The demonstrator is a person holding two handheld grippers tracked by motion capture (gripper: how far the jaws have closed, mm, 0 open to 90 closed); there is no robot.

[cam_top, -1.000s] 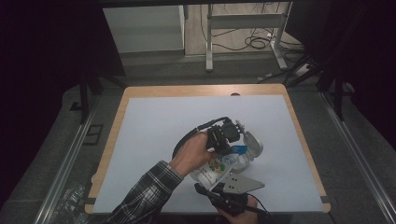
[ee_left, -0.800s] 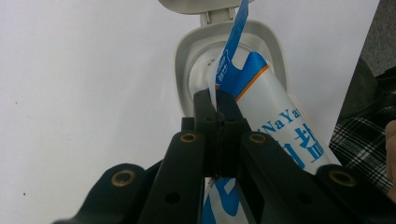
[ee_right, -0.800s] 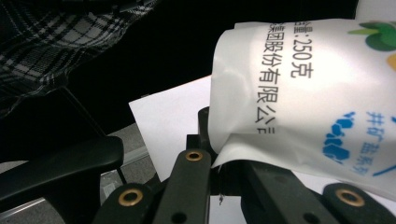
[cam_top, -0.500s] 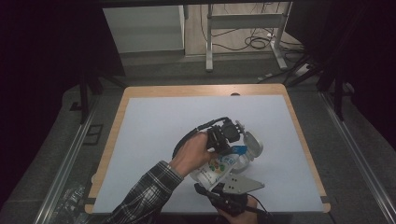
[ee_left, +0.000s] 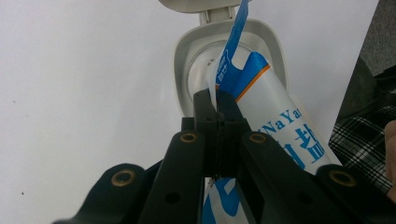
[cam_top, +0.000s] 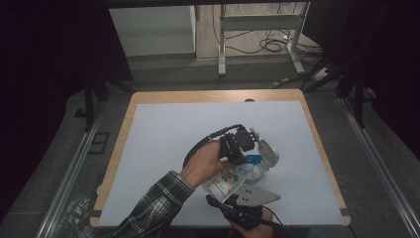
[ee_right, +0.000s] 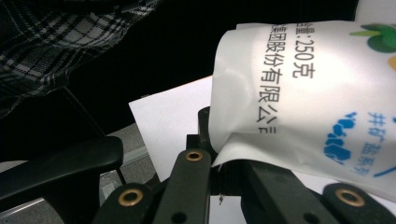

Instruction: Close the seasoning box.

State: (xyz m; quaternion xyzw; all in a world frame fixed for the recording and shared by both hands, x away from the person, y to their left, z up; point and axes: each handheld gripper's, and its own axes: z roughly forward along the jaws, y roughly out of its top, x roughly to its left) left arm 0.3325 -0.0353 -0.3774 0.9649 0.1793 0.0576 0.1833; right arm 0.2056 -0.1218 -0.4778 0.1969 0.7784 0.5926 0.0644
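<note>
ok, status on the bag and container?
Left gripper shut on bag's top edge. Right gripper shut on its bottom. Bag mouth over open container. Nothing in the way.

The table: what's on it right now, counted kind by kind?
Printed salt bag: 1
Grey container with flip lid open: 1
Hand-held tongs: 2, left and right, both shut on the bag
White table mat: 1
Total: 5

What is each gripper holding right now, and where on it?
Both hold the same salt bag. The left gripper pinches its torn top edge at the mouth of the open white container; the right gripper clamps the bag's bottom corner.
</note>
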